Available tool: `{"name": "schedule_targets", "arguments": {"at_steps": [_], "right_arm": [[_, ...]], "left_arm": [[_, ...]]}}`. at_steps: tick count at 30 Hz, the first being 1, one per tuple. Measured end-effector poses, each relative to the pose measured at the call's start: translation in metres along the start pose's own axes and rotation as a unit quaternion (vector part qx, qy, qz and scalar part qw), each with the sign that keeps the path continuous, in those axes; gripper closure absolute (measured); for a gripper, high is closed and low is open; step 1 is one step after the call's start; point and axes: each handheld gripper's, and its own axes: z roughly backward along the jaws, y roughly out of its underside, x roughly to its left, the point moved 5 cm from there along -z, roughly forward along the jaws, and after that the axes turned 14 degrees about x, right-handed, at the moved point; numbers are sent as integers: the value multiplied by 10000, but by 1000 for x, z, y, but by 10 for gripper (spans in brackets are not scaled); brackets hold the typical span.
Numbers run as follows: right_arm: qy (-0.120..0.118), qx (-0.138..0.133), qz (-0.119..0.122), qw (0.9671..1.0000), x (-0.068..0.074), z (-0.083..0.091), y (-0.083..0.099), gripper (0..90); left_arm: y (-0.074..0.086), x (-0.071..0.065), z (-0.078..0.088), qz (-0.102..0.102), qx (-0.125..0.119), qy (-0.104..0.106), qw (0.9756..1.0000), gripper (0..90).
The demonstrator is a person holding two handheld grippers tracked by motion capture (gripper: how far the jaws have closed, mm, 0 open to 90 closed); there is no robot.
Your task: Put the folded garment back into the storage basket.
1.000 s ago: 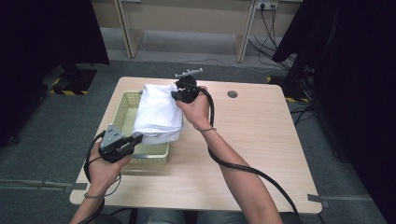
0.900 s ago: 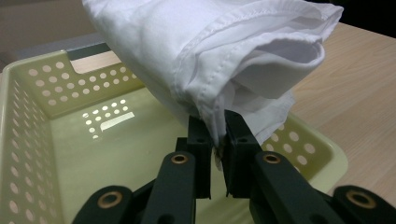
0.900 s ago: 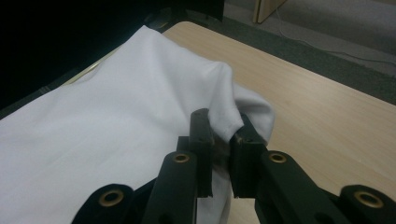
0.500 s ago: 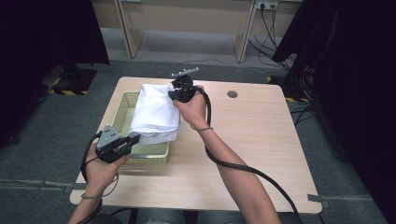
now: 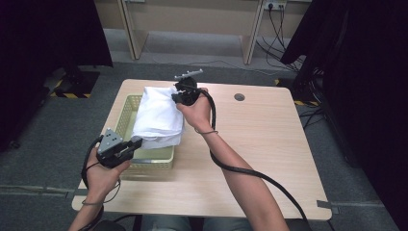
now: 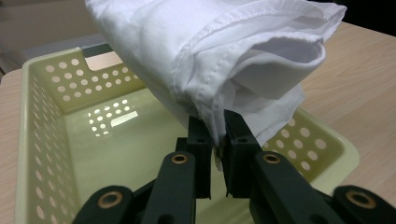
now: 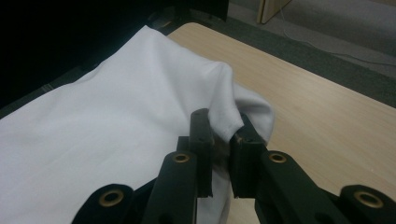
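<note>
A folded white cloth (image 5: 158,115) hangs stretched between both grippers above a pale yellow perforated basket (image 5: 124,113) on the table's left side. My left gripper (image 5: 136,143) is shut on the cloth's near lower edge; in the left gripper view (image 6: 218,140) the hemmed layers (image 6: 219,51) are pinched between the jaws over the basket (image 6: 51,140). My right gripper (image 5: 177,96) is shut on the cloth's far upper corner, and the right gripper view (image 7: 223,135) has the fabric (image 7: 102,121) bunched between the jaws.
The wooden table (image 5: 260,144) has a round cable hole (image 5: 239,97) at the back right. Black cables trail from both grippers. Dark curtains stand at either side, and desk legs rise behind the table.
The right gripper has drifted slightly left and up with the cloth corner, so the cloth hangs a little more over the basket. The left gripper has stayed in place.
</note>
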Motion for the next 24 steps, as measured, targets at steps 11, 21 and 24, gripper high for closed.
{"name": "schedule_targets", "arguments": {"at_steps": [11, 21, 24], "right_arm": [[2, 6, 19, 10000, 3, -2, -3, 815], [-10, 22, 25, 10000, 7, -5, -5, 815], [-5, 26, 55, 10000, 8, -5, -5, 815]], "left_arm": [[1, 3, 2, 12, -7, -38, 10000, 826], [3, 8, 3, 46, -4, -71, 10000, 826], [4, 8, 4, 41, 3, -88, 10000, 826]]}}
